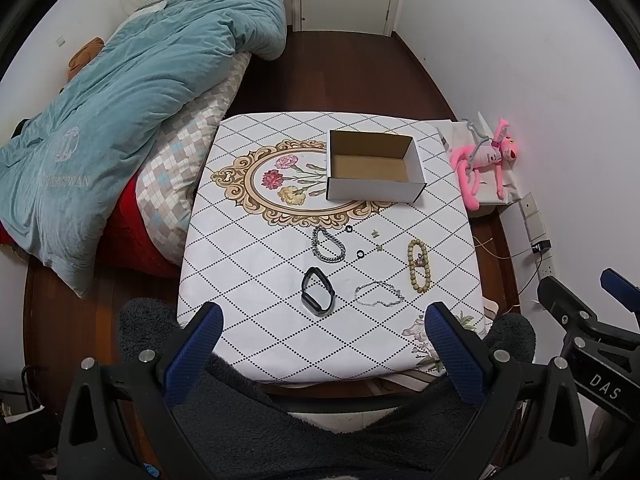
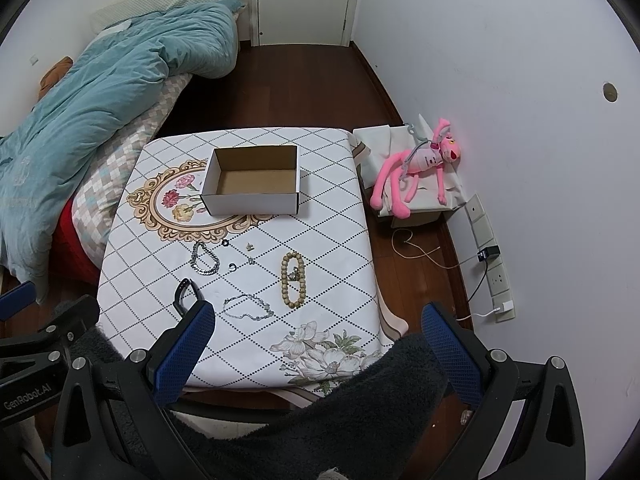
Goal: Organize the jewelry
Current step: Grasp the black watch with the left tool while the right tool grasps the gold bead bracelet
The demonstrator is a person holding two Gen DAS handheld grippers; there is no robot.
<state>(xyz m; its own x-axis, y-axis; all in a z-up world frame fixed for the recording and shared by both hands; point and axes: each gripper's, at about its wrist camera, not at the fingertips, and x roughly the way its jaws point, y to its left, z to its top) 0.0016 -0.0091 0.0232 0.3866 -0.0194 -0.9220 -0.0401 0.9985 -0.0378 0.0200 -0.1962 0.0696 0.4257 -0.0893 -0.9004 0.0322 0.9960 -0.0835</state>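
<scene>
Both tongs hover at the table's near edge, fingers spread wide, gripping nothing. Ahead of the left gripper lies the black wristband, with the cardboard box beyond. The wooden bead bracelet lies between the right gripper's fingers, its long axis pointing away toward the box.

Matt cardboard box; shiny metal chain bracelet; wooden bead bracelet.

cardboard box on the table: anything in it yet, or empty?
Empty. Both wrist views show the bare brown floor of the open-topped box; the jewelry, such as the bead bracelet, lies outside on the tablecloth.
</scene>
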